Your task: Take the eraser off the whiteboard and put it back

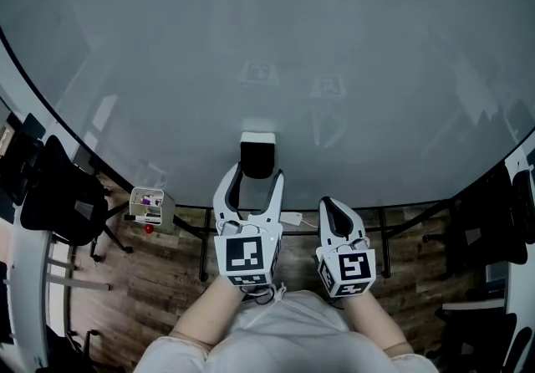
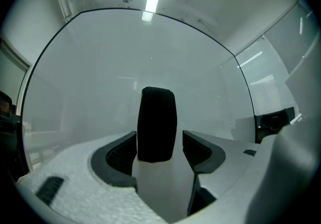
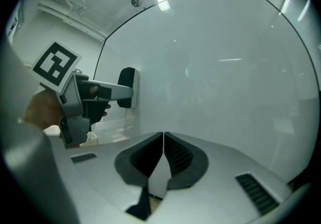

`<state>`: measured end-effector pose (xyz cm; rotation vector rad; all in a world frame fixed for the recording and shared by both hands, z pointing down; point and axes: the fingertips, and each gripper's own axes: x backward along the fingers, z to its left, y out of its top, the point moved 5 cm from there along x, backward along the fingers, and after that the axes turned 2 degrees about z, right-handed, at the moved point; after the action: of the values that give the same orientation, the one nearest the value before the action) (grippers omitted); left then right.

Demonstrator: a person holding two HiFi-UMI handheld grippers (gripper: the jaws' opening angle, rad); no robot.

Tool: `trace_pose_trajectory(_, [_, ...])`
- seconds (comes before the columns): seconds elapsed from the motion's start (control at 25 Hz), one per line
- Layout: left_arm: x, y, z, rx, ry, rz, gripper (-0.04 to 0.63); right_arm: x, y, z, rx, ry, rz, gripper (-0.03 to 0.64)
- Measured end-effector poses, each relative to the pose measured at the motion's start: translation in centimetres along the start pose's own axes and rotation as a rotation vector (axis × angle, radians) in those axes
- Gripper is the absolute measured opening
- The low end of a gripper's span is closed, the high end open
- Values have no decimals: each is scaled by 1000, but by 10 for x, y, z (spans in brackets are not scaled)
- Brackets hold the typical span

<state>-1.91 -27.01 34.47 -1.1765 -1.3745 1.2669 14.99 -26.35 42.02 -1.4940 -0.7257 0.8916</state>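
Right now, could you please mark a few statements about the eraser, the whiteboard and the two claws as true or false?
1. The left claw has the eraser between its jaws. True.
2. The right claw has its jaws spread wide. False: its jaws are together, with nothing between them.
3. The eraser rests against the whiteboard. True.
4. The whiteboard is covered in writing. False: no writing shows on it.
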Motion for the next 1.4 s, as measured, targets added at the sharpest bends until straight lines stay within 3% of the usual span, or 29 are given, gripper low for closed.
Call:
trace_pose_trajectory(0.2, [23,-22,4,11,-5,50,274,3,-4,13,0,19,7,28])
trace_pose_trajectory(0.32, [36,-41,5,18,8,65,119,5,-5,22,3,33,6,28])
trace_pose_trajectory(0.4, [44,-50,5,22,15,68,55,7,-4,28,5,41,1,29])
trace_pose_trajectory(0.48, [52,-55,4,25,14,76,32,9,-3,35,5,50,-6,28])
trace_pose_trajectory(0.84, [57,-80,-16,46,-117,131,18,11,0,50,24,77,-19,28])
trace_pose_trajectory(1.16, [53,-71,-13,86,-161,117,17,7,0,52,28,78,-15,28])
trace_pose_trajectory(1.4, [49,-72,-11,68,-170,120,17,2,-2,56,31,82,-2,26])
